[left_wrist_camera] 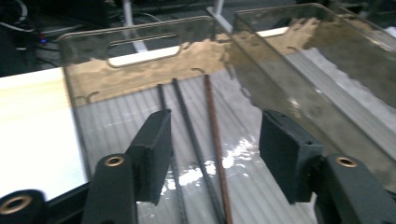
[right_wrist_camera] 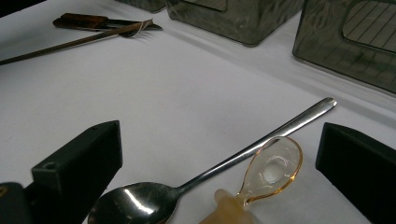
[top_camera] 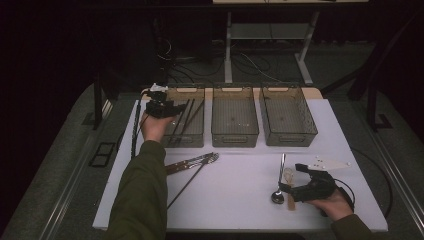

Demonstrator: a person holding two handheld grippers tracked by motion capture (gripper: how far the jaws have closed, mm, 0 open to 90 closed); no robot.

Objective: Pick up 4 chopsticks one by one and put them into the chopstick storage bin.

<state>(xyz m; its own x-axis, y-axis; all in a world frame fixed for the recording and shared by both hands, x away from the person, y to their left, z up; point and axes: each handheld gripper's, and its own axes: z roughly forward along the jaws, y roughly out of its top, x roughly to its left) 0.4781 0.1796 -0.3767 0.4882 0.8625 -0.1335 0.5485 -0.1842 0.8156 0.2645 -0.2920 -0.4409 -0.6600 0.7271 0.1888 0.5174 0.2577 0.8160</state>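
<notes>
From the high view, we have the left gripper (top_camera: 161, 106) held over the left bin (top_camera: 184, 137), where several chopsticks (top_camera: 186, 116) lie lengthwise. On the white mat (top_camera: 240, 200) below sit a fork and knife bundle (top_camera: 192, 162) and one loose chopstick (top_camera: 187, 183). The right gripper (top_camera: 295, 186) rests low by a steel spoon (top_camera: 279, 185) and a small amber spoon (top_camera: 290, 175). The risk we see here: the left forearm reaches across that loose cutlery, so a careless pull back could sweep the pieces off their spots.

Over to the left gripper view: our jaws stand spread with nothing pinched, and the chopsticks (left_wrist_camera: 212, 135) lie on the bin floor between and beneath them. The near bin wall (left_wrist_camera: 140, 56) is close ahead, so lifting out at an angle could knock the bin or nudge it into the middle bin (left_wrist_camera: 327, 51). If a jaw dips, it could drag a stick back out.

Now the right gripper view: our jaws are wide apart, straddling the steel spoon (right_wrist_camera: 201, 179) and the amber spoon (right_wrist_camera: 268, 172), which lie touching, gripping neither. Closing here could catch both at once, or pinch the slick steel handle off-centre so it squirts away. The amber one looks light and could flip.
</notes>
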